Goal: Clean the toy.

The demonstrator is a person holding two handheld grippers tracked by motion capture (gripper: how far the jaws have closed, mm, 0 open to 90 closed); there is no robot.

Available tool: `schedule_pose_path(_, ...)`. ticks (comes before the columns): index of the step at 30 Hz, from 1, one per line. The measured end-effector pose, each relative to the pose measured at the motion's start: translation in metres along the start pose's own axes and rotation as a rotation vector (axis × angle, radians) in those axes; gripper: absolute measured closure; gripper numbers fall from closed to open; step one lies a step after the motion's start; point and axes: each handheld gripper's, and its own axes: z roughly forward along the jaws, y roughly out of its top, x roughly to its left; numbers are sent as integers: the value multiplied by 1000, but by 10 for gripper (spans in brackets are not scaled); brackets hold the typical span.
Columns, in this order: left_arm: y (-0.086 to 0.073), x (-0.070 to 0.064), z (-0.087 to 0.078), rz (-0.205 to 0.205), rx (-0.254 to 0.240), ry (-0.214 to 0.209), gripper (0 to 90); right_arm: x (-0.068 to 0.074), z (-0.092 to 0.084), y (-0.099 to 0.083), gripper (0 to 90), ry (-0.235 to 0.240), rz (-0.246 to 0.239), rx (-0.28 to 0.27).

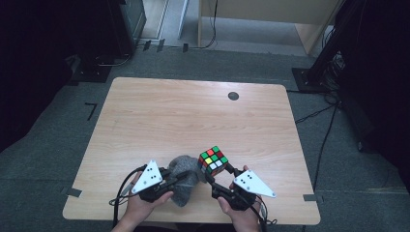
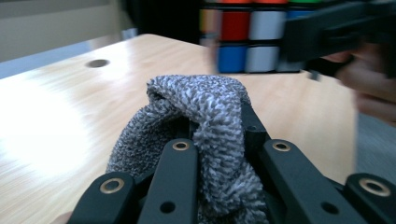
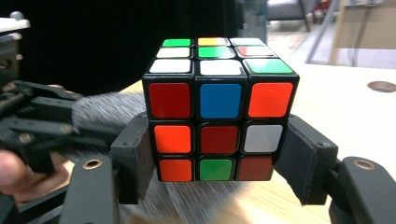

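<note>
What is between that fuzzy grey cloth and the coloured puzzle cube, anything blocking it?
Nothing visible blocks it. The left gripper is shut on the fuzzy grey cloth, and the right gripper clamps the coloured puzzle cube right beside it; the cloth reaches the cube's side, above the wooden table.

A scrambled cube [image 1: 213,160] stands upright, touching a bunched grey cloth [image 1: 184,177].

Bare tabletop [image 1: 193,116] beyond cube [image 1: 213,160]

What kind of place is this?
Likely a lab or recording room: a bare wooden table on grey carpet, cables trailing across it, dark equipment stands at the edges.
</note>
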Motion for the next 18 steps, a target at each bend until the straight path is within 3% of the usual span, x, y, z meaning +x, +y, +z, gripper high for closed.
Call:
schedule_pose_path(2,-1,4,9,-58,-2,4,818,-5,-4,3,351,-15,6,-18)
schedule_pose_path(5,0,-3,19,-35,0,-12,817,-6,-6,4,351,-22,0,-24)
schedule_pose_path(6,0,-9,32,-25,-11,-44,813,-6,-7,4,351,-36,-14,-28)
schedule_pose_path(8,0,-11,39,-24,-25,-45,800,-6,-7,4,351,-40,-18,-30)
schedule_pose_path(10,0,-13,65,-87,-42,-63,803,-7,-10,4,351,-64,-35,-33)
schedule_pose_path(11,0,-15,73,-89,-35,-74,805,-8,-11,5,351,-67,-35,-38)
schedule_pose_path(13,-1,-18,82,-74,-15,-80,803,-11,-14,6,351,-74,-37,-47)
schedule_pose_path(14,-7,-23,97,-53,54,-95,800,-12,-15,6,351,-79,-35,-48)
schedule_pose_path(18,-18,-22,108,-47,146,-82,734,-20,-17,3,351,-96,-33,-40)
